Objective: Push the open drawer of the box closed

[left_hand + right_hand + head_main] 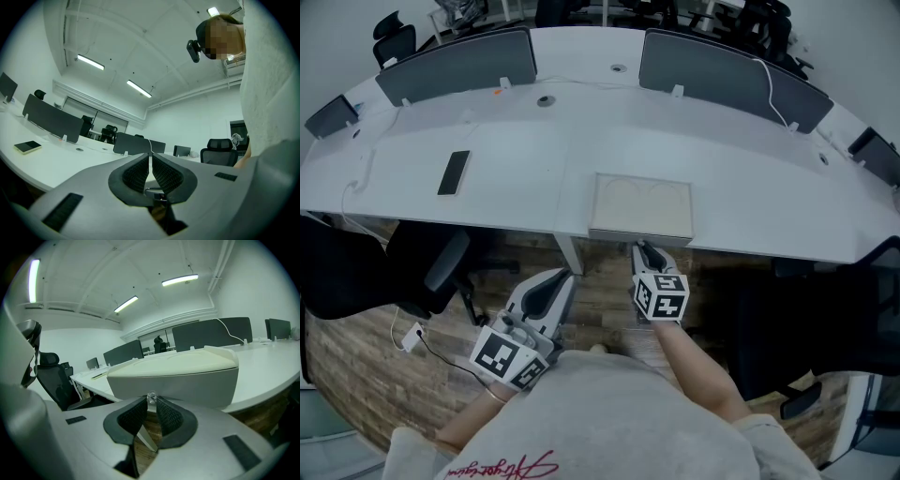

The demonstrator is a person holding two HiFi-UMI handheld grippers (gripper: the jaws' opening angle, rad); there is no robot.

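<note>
Right gripper [645,251]: held up at the near face of the box, its jaws all but together and pinched on the small clear knob [151,398] at their tips.
Left gripper [546,292]: lowest and nearest the person, below desk height and well apart from the box; its jaws [150,164] are pressed together on nothing.
Knob: sits at the middle of the drawer front [187,385], just below the box's overhanging top.
Drawer: its front looks flush with the box body; neither the head view nor the right gripper view shows a gap or a tray sticking out.
Box [642,202]: pale and flat-topped, with 2 faint rings on the lid, set right at the near edge of the desk [581,141], front face toward the person.
Done, as I judge it: the drawer appears fully or almost fully pushed in.
Left, as I judge it: at most 1 last nudge to seat it, then letting go of the knob and drawing the right gripper back.
Farther back: a dark phone [454,172] lies on the desk well to the left of the box, and 2 grey screens [455,66] stand along the far edge.
</note>
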